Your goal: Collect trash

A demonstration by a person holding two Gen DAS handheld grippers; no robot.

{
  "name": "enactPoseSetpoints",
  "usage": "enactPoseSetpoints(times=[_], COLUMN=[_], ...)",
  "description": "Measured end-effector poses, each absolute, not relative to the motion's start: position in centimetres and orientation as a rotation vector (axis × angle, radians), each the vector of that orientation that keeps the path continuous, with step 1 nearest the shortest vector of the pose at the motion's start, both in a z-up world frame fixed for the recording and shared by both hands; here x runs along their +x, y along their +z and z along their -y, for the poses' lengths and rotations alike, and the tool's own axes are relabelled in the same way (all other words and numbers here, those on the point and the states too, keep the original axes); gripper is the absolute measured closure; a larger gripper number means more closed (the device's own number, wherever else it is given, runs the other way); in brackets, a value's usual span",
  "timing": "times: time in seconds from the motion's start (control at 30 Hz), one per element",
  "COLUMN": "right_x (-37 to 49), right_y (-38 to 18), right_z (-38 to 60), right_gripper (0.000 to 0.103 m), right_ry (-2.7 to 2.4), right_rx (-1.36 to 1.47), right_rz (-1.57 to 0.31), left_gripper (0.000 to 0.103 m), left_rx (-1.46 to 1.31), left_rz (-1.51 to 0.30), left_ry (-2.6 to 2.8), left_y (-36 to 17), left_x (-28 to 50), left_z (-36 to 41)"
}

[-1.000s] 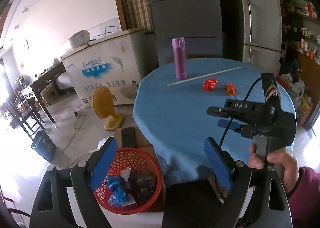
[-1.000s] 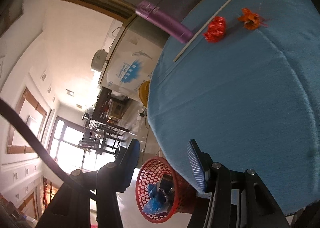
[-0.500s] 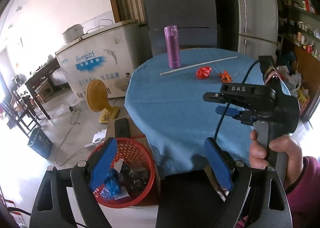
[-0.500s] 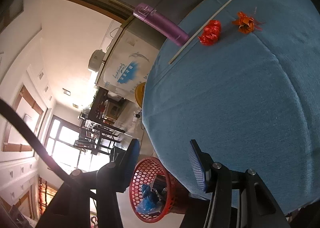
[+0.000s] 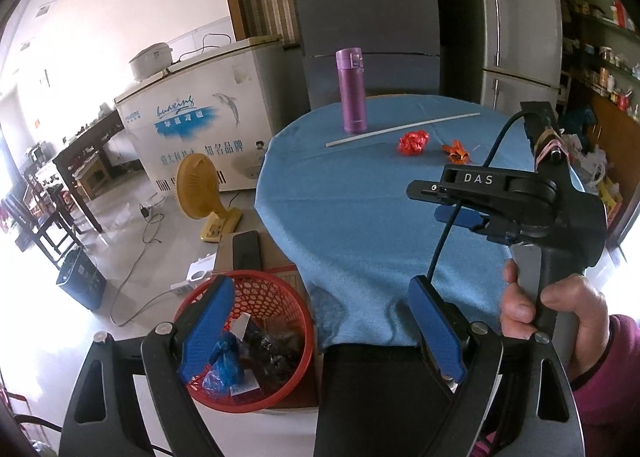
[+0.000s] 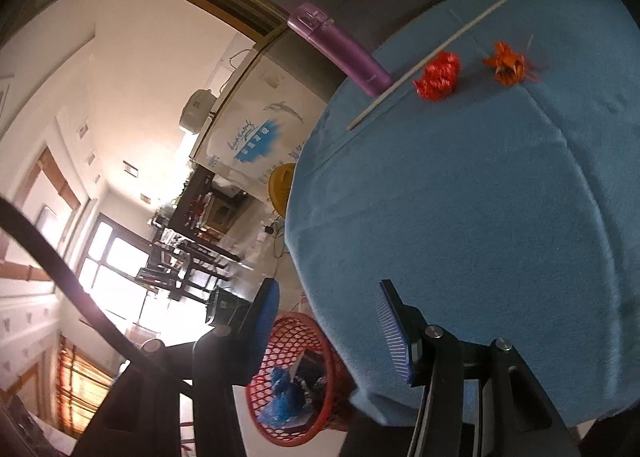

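Observation:
On the round blue-clothed table [image 5: 340,209] lie a crumpled red wrapper [image 5: 413,142] and an orange wrapper [image 5: 456,151], far from both grippers. A red mesh basket [image 5: 276,297] with blue and dark trash in it stands on the floor by the table's near left edge. My left gripper [image 5: 320,329] is open and empty, above the basket and table edge. A hand holds my right gripper [image 5: 432,203] over the table's near right side. In the right wrist view that gripper [image 6: 328,329] is open and empty; the red wrapper [image 6: 438,75], orange wrapper [image 6: 506,63] and basket [image 6: 304,331] show.
A purple bottle [image 5: 351,91] stands at the table's far side with a long white stick [image 5: 400,129] lying in front of it. On the floor to the left are a yellow fan [image 5: 198,191], a white chest freezer [image 5: 200,125] and cables. Grey fridges [image 5: 368,17] stand behind the table.
The right wrist view has rolled a little, so the table sits differently in it. Both grippers keep the same width. The wrappers and basket have not moved.

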State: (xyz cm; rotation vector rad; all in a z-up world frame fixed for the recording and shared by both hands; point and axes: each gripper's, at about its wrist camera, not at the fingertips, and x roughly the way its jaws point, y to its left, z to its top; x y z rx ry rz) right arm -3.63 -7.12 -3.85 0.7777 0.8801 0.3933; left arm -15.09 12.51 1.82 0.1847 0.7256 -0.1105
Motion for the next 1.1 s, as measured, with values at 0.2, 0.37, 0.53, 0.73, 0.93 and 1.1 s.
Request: enactPoseSetpoints(times=[0.2,0.37,0.53,0.73,0.93,1.1], right_x=[-4.3,-4.5,-4.4,-4.2,-4.2,-4.4], right_y=[-2.9,-2.4,-2.3,-1.9,-1.1,-0.3], right_z=[7.4,7.9,8.3,7.5,6.0,5.6], right_gripper=[0.048,0.048,0.048,0.048,0.048,0.048], right_ry=[0.358,0.328,0.308,0.302,0.315,0.324], right_rx=[0.690,0.650,0.628,0.594,0.521,0.463], right_rz=[-0.843,-0.827,-0.820,-0.817,-0.804,-0.778], left_gripper=[0.014,0.014,0.014,0.014,0.014,0.014], left_rx=[0.177,0.158,0.138,0.104,0.086,0.076], left_rz=[-0.728,-0.730,-0.735,-0.744,-0.746,-0.762], left_ry=[-0.110,-0.109,-0.100,-0.086,-0.076,-0.075], left_y=[1.7,1.6,1.4,1.1,0.8,0.3], left_x=[-15.0,-14.9,-14.8,-14.6,-14.4,-13.8], left_z=[-12.8,-13.2,-13.8,-15.2,-15.9,-15.9])
